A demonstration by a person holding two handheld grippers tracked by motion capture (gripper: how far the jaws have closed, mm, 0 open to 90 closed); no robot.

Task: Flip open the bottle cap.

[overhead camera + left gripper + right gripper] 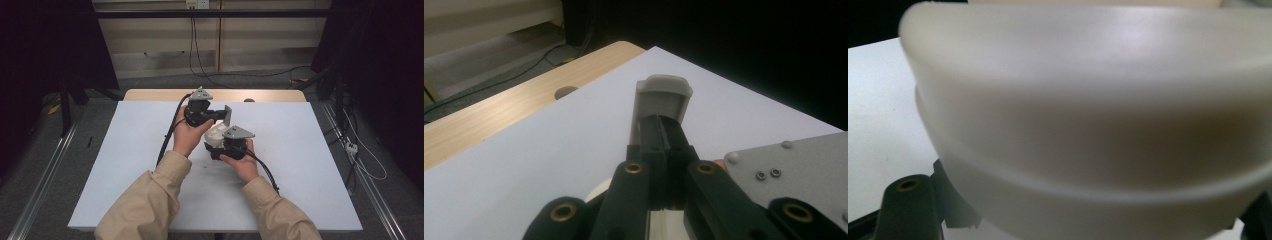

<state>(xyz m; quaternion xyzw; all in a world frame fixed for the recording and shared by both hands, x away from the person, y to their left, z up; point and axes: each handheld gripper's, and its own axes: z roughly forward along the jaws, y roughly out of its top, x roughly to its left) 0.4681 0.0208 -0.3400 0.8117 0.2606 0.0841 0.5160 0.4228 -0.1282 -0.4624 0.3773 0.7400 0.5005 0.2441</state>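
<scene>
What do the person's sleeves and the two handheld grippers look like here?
Both arms wear beige long sleeves. The left gripper and right gripper are black, each topped by a grey three-cornered plate and trailing a black cable. Brass-coloured eyelets dot the jaw links.

Smooth matt white plastic container (pixel 1088 115) on a matt white table cover (pixel 125 165).

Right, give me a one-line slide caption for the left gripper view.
Left gripper shut on the edge of a grey-white plastic piece, held above the white table.
</scene>
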